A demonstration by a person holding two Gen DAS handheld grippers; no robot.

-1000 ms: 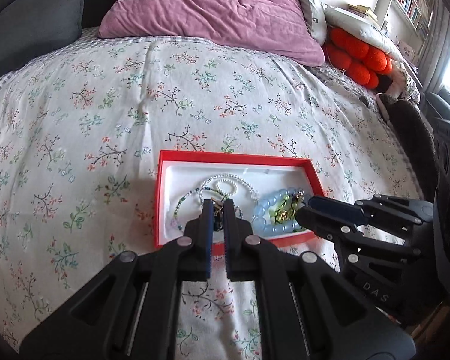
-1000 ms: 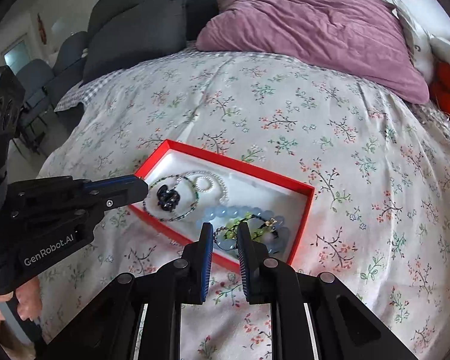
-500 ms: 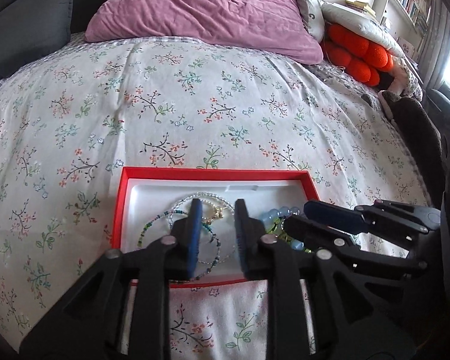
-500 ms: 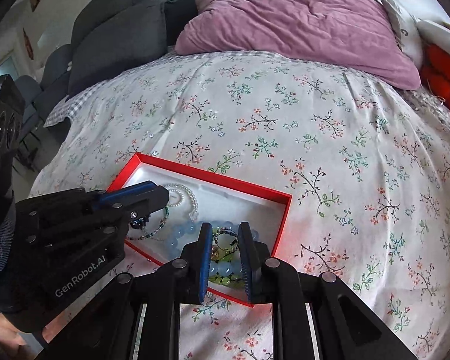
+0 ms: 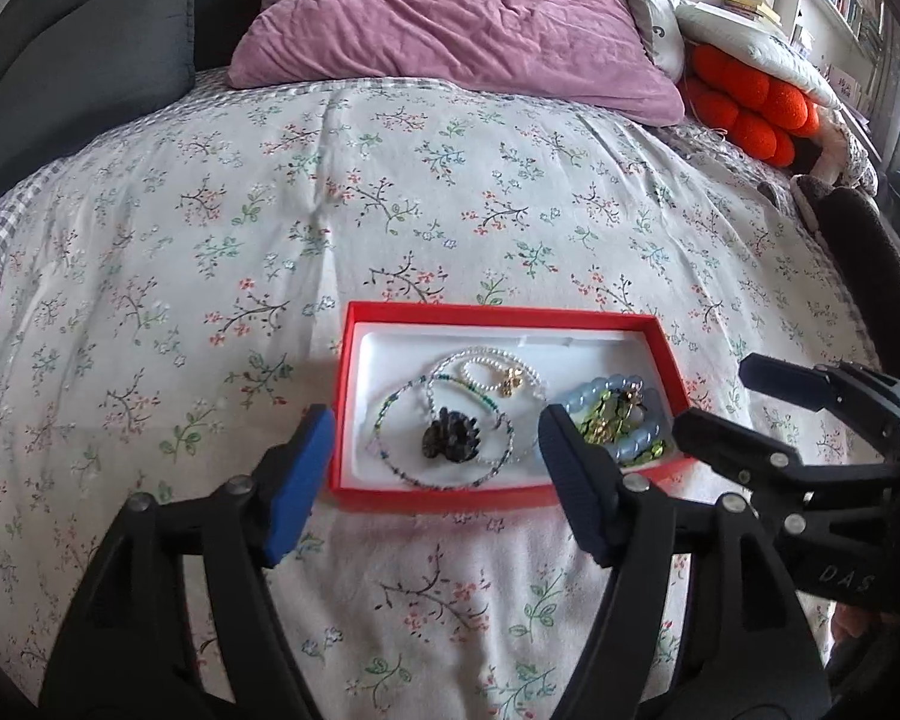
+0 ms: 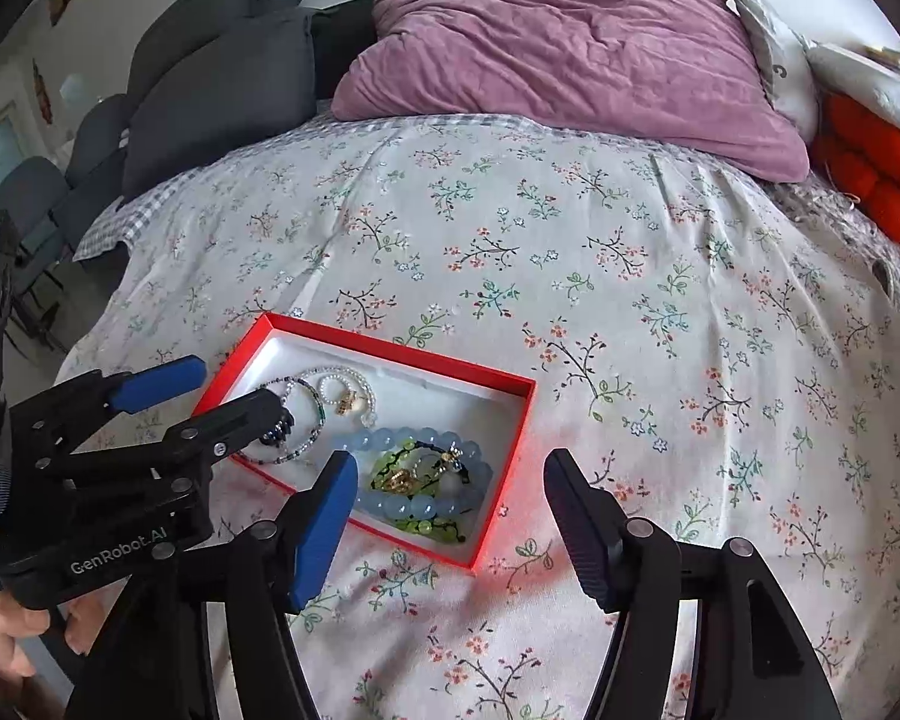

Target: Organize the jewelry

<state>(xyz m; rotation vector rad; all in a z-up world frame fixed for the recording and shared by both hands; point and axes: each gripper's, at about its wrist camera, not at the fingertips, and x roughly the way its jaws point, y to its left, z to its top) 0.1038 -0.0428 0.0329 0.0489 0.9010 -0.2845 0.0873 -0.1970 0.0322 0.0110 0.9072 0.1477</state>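
Observation:
A red box with a white lining (image 5: 498, 315) (image 6: 390, 345) lies on the floral bedspread. In it lie a pearl strand (image 5: 492, 360) (image 6: 354, 378), a thin green-beaded loop (image 5: 402, 396), a dark flower-shaped piece (image 5: 450, 441), and a pale blue bead bracelet (image 5: 636, 438) (image 6: 420, 507) with green and gold pieces (image 6: 402, 477). My left gripper (image 5: 435, 468) is open and empty, just in front of the box's left half. My right gripper (image 6: 450, 510) is open and empty over the box's right end.
A purple pillow (image 5: 450, 18) and dark grey cushions (image 5: 78, 78) lie at the head of the bed. An orange knotted cushion (image 5: 750, 102) sits at the far right. The floral bedspread (image 6: 690, 300) stretches all around the box.
Both grippers have opened wide from nearly shut. They have drawn back a little from the box, and the jewelry stays in it.

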